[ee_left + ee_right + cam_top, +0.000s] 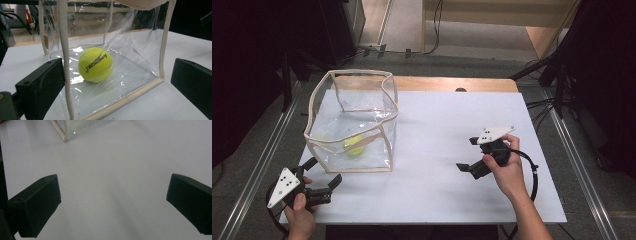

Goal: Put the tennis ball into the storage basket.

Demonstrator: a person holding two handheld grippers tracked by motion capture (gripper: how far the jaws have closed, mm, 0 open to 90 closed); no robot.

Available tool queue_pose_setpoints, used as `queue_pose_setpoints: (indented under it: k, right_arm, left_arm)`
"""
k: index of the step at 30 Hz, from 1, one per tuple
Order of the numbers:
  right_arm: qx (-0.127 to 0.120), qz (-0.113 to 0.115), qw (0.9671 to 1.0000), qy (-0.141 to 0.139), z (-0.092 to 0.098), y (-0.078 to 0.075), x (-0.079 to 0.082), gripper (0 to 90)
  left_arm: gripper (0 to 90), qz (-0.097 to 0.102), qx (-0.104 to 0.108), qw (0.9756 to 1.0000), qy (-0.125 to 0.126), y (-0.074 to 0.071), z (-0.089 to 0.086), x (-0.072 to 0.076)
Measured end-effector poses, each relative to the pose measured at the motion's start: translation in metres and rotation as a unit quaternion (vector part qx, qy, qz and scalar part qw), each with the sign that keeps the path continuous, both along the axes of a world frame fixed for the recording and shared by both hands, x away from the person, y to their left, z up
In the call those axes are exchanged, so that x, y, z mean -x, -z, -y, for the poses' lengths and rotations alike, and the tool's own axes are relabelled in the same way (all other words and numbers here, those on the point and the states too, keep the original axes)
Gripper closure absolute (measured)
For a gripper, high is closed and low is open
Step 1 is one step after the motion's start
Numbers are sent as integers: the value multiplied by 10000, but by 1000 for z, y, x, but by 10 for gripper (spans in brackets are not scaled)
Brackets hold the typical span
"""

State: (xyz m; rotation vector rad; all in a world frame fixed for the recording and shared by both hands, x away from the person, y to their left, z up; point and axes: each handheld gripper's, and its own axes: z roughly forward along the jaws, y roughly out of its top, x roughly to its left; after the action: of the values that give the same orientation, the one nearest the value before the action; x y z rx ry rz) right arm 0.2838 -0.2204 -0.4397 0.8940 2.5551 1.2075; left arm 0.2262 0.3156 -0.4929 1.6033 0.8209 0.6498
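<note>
A clear plastic bag [352, 117] with beige trim stands open-topped on the left of the white table [447, 125]. A yellow tennis ball [354, 145] lies on the bag's floor near its front wall. My left gripper [324, 171] is open just off the bag's front left corner, with nothing between its jaws. The left gripper view looks through the clear wall [140, 50] at the ball [95, 65], and one trim strip [64, 50] runs down beside the left jaw. My right gripper [466, 153] is open over bare table right of the bag, whose corner [75, 127] lies ahead of my right gripper [113, 200].
The wooden table edge [452, 83] runs along the back of the white sheet. Metal rails [584, 175] flank the table on the floor on both sides. Cables [544, 107] lie at the right rear. Dark equipment stands at the back left.
</note>
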Motion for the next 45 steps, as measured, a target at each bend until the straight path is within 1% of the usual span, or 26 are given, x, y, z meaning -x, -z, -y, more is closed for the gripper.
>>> queue_pose_setpoints:
  k: [6, 8, 10, 12, 20, 25, 31, 38, 41, 45]
  right_arm:
    - [-84, 74, 9998, 161, 11, 5, 6, 0]
    - [-157, 76, 9996, 235, 15, 7, 8, 0]
    - [-193, 128, 9992, 339, 19, 8, 10, 0]
    - [-216, 117, 9988, 431, 23, 10, 13, 0]
    - [-369, 188, 9972, 629, 41, 19, 23, 0]
    - [-442, 184, 9960, 755, 49, 23, 28, 0]
    - [-497, 207, 9941, 937, 58, 27, 34, 0]
    - [-575, 161, 9919, 1121, 68, 38, 41, 0]
    - [-639, 172, 9906, 1197, 74, 41, 44, 0]
    - [-815, 193, 9879, 1303, 81, 44, 47, 0]
  left_arm:
    - [0, -1, -6, 10000, 1, 0, 0, 0]
    - [0, -3, 3, 10000, 2, 0, 0, 0]
    - [0, -1, -3, 10000, -4, 0, 0, 0]
    - [0, 0, -9, 10000, -6, 0, 0, 0]
    - [0, -2, -15, 10000, -20, 0, 0, 0]
    - [0, -2, -18, 10000, -17, 0, 0, 0]
    - [0, 1, -15, 10000, -13, 0, 0, 0]
    - [0, 3, -8, 10000, -10, 0, 0, 0]
    - [0, 0, -13, 10000, -7, 0, 0, 0]
    - [0, 4, -14, 10000, -17, 0, 0, 0]
